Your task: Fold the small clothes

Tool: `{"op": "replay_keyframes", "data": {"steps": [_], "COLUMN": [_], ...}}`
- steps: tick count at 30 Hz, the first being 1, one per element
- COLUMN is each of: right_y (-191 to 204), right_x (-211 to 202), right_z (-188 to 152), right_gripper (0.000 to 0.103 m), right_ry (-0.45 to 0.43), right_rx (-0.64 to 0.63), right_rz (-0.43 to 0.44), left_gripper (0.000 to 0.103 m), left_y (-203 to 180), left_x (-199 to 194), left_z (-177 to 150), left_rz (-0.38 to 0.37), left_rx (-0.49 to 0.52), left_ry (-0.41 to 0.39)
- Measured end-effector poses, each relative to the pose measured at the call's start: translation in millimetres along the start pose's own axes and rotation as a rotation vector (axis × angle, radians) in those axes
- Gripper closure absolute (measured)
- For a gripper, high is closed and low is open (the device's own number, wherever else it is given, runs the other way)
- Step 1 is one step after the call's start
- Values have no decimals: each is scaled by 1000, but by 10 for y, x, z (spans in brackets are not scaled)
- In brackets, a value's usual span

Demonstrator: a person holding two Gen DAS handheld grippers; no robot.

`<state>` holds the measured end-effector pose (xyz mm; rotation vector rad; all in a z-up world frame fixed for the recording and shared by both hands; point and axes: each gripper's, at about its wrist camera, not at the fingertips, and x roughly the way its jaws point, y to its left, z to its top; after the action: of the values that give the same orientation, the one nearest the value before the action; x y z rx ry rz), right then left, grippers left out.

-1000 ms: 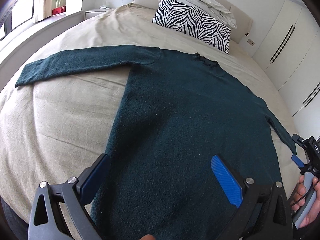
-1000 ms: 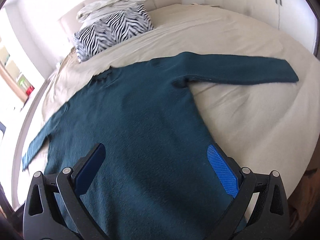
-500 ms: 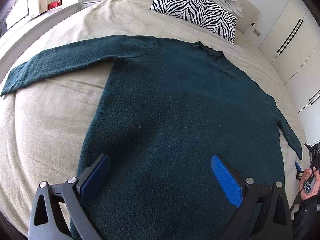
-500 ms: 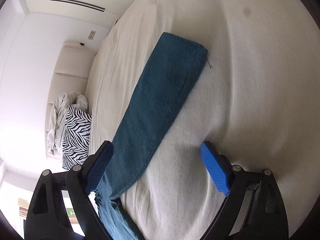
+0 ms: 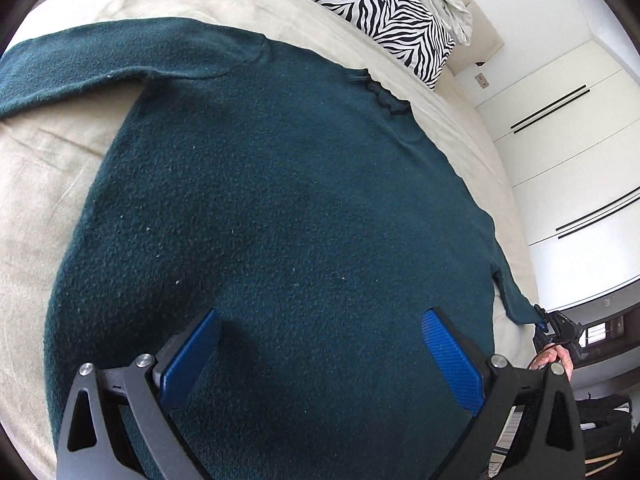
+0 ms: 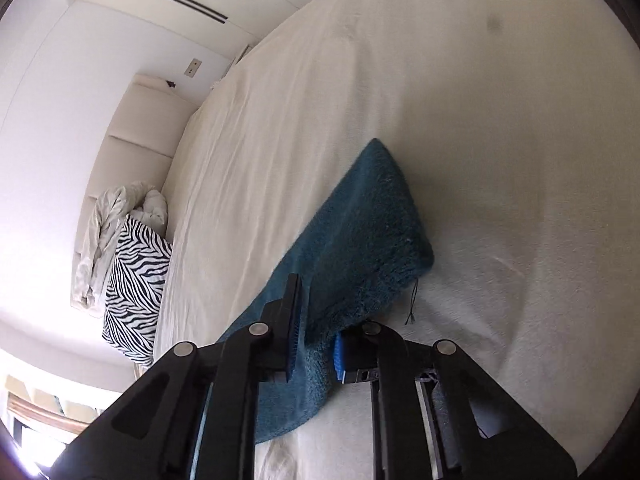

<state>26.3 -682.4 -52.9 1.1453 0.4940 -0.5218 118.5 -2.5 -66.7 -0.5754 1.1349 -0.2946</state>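
The right claw (image 6: 316,344) has just been closing and now pinches the sweater (image 5: 280,220) sleeve (image 6: 360,240) near its cuff. The left claw (image 5: 320,360) stays wide open, holding nothing, closer over the sweater on the bed (image 5: 40,184). The other sleeve's end is cut off.

1. Your left wrist camera looks steeply down, close over the sweater's body (image 5: 280,220), facing the zebra pillow (image 5: 376,12) at the bed's head.
2. Your right wrist camera sits rolled sideways, very close over one sleeve end (image 6: 360,240).
3. Both views share the bed (image 6: 400,80), sweater and pillow.
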Motion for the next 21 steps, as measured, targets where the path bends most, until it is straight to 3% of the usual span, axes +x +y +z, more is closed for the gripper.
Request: {"op": "replay_keyframes", "data": {"steps": [3, 5, 11, 13, 16, 18, 19, 21], "right_y": [775, 1362, 2822, 3056, 3190, 3181, 3222, 3109], "right_x": [-2, 51, 345, 552, 897, 1171, 1265, 1338], "right_z": [-267, -531, -1747, -2218, -3096, -3390, -3801, -3970], "right_gripper": [93, 93, 93, 93, 92, 92, 89, 76], "right_ry": [9, 33, 186, 258, 357, 415, 429, 466], "right_rx": [-181, -299, -622, -688, -783, -821, -849, -882], "right_rz": [25, 86, 274, 305, 274, 244, 217, 220], "left_gripper": [1, 1, 1, 1, 1, 0, 0, 0], "left_y": [34, 56, 197, 258, 337, 352, 355, 311], "left_x": [-32, -77, -173, -189, -192, -158, -137, -53], "left_z": [83, 140, 294, 329, 388, 427, 441, 482], "left_rz": [-29, -48, -133, -151, -170, -179, -190, -214], "left_rx": [-16, -26, -79, -95, -111, -115, -116, -119], "left_ry": [-13, -29, -58, -58, -57, -48, -39, -22]}}
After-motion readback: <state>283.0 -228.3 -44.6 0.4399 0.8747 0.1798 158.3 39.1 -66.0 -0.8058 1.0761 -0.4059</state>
